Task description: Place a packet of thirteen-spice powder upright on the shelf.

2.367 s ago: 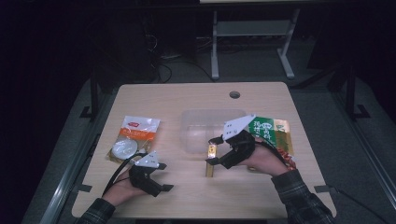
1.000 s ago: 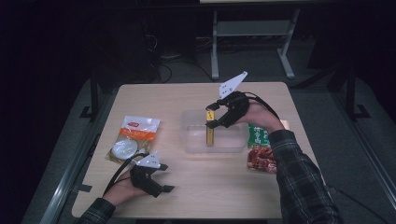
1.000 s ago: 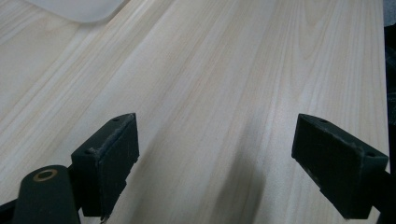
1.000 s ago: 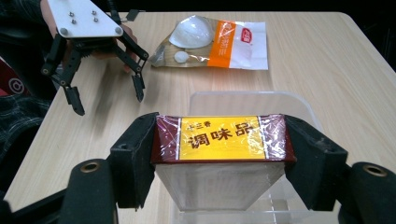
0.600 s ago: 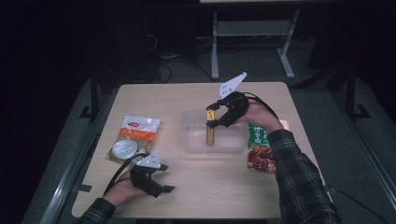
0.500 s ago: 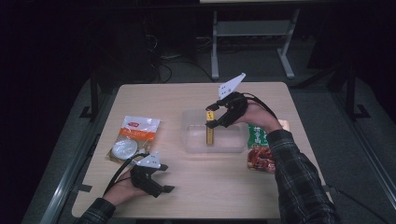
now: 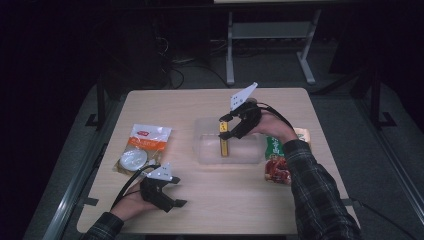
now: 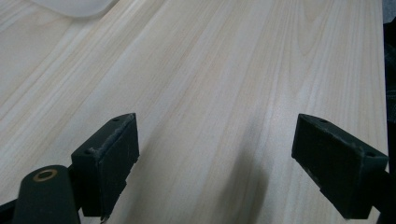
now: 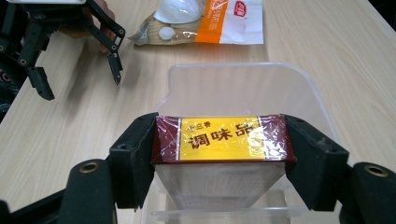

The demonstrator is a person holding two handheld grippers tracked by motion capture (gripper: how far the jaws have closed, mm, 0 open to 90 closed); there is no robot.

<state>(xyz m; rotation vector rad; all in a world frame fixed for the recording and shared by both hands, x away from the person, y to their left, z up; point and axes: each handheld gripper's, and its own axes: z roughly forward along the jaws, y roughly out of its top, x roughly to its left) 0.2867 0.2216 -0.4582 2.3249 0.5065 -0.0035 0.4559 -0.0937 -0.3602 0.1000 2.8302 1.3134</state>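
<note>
Item: box (image 9: 219,137), long axis upright, clamped in my right claw (image 7: 226,134), directly above the tub (image 7: 206,150). Left claw (image 7: 172,192) gaped empty, well apart.

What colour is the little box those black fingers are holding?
The box has a yellow label with dark red ends, clearest in the right gripper view.

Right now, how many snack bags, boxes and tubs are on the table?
Snack bags: 2, the orange-and-white bag and the green-and-red bag
Boxes: 1, the yellow-and-maroon box, held in the right tongs
Tubs: 1, the clear plastic tub
Total: 4
</note>
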